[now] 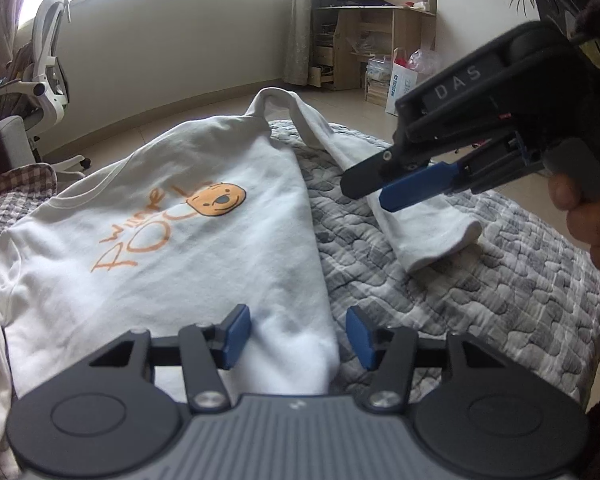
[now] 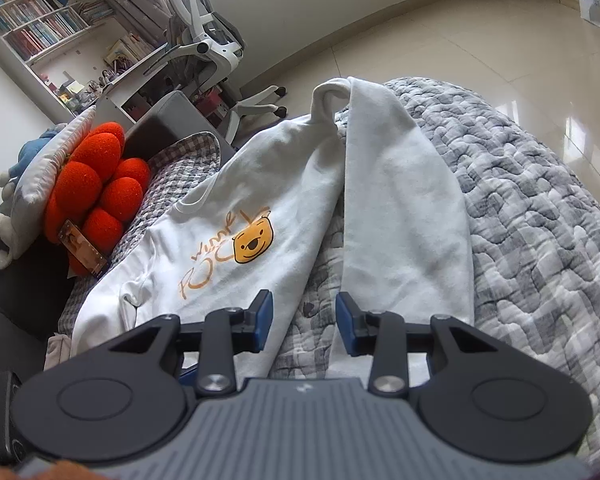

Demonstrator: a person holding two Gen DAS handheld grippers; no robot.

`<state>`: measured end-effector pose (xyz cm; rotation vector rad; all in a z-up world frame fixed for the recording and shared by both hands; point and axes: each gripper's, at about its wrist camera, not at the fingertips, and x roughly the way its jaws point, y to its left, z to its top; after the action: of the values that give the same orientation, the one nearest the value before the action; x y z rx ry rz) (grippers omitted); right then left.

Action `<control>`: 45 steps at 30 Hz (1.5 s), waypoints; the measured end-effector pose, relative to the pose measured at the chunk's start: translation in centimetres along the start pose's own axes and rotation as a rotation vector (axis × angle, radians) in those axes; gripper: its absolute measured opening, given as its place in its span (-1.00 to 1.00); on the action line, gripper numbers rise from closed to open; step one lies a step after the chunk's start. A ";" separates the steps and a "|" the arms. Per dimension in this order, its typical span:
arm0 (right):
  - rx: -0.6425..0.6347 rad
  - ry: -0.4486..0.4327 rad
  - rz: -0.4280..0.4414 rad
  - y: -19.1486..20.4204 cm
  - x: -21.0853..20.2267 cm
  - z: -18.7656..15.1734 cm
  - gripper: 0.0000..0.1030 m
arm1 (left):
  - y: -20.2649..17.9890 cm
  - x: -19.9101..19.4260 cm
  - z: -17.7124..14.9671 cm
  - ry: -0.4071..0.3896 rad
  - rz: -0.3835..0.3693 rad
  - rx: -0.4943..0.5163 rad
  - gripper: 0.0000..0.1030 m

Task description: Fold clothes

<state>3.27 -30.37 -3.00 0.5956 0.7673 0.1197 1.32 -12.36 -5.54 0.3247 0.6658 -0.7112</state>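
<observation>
While flat, sweatshirt [image 1: 172, 248] sleeve [image 1: 404, 216] points nearward.

The left wrist camera looks down and forward along its gripper's fingers, close over the white sweatshirt [image 1: 172, 240] on the grey quilt [image 1: 480, 280], while the right wrist camera looks from nearby at the same sweatshirt [image 2: 260, 208] and quilt [image 2: 532, 208], both showing the office chair [image 2: 204, 40].
</observation>
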 end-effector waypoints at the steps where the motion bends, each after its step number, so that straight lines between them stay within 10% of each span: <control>1: -0.001 0.001 0.000 0.1 0.0 0.0 -0.24 | 0.0 0.0 0.0 0.001 0.005 0.003 -0.07; 7: -0.001 -0.001 0.006 0.3 0.1 0.0 -0.24 | 3.1 -0.9 0.7 -0.023 -0.010 -0.175 -0.80; 21: -0.045 0.041 0.053 2.4 1.6 -0.6 -0.24 | 12.0 -2.6 0.2 -0.111 -0.001 -0.585 -0.83; 45: 0.050 0.083 0.154 4.6 9.0 -0.4 -0.23 | 18.8 -1.2 -2.3 -0.087 -0.002 -0.823 -0.75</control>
<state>10.05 -23.53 -6.26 0.7008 0.8062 0.2686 12.67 2.88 -5.45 -0.4616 0.8170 -0.4000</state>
